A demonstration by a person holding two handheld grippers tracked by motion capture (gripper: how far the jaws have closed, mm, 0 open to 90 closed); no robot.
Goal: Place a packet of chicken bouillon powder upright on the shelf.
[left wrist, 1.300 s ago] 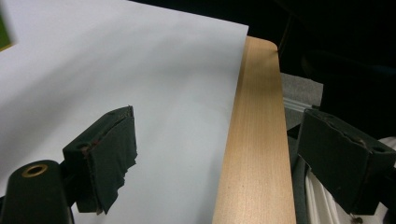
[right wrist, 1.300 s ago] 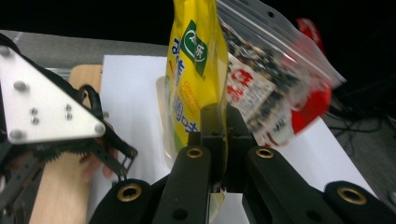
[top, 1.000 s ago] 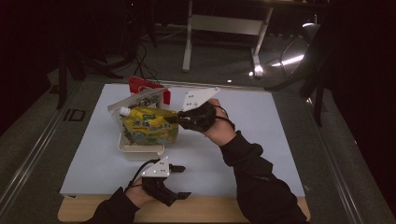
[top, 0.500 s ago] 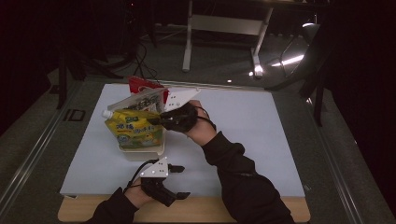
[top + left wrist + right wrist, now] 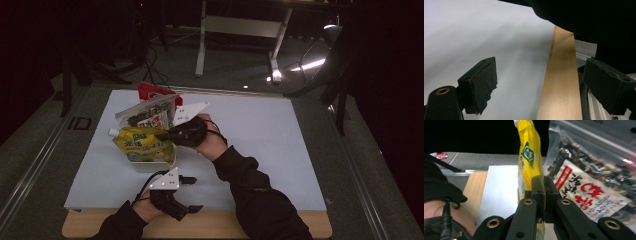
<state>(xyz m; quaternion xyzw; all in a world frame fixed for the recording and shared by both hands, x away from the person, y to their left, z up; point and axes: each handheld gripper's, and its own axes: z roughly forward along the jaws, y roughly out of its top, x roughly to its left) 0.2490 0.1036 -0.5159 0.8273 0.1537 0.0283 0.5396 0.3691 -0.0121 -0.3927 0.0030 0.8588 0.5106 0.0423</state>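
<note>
A yellow spouted pouch (image 5: 142, 145) hangs over a white container (image 5: 150, 166) at the mat's left. My right gripper (image 5: 162, 135) is shut on the pouch's right edge. In the right gripper view the jaws (image 5: 541, 192) pinch the thin edge of the yellow pouch (image 5: 529, 157), which stands on edge with its cap at the top. A clear bag of dark dried food with a red and white label (image 5: 586, 177) lies right behind it (image 5: 150, 112). My left gripper (image 5: 192, 194) rests open near the table's front edge with nothing between its pads (image 5: 484, 75).
A red packet (image 5: 152, 91) lies behind the clear bag at the back left. The white mat (image 5: 280, 140) covers the table. The wooden front edge (image 5: 560, 87) runs under the left gripper. A dark sleeve (image 5: 250, 185) crosses the mat's front middle.
My right gripper has carried the yellow pouch leftward and lower, in front of the clear bag and over the white container. The left gripper has stayed put.
</note>
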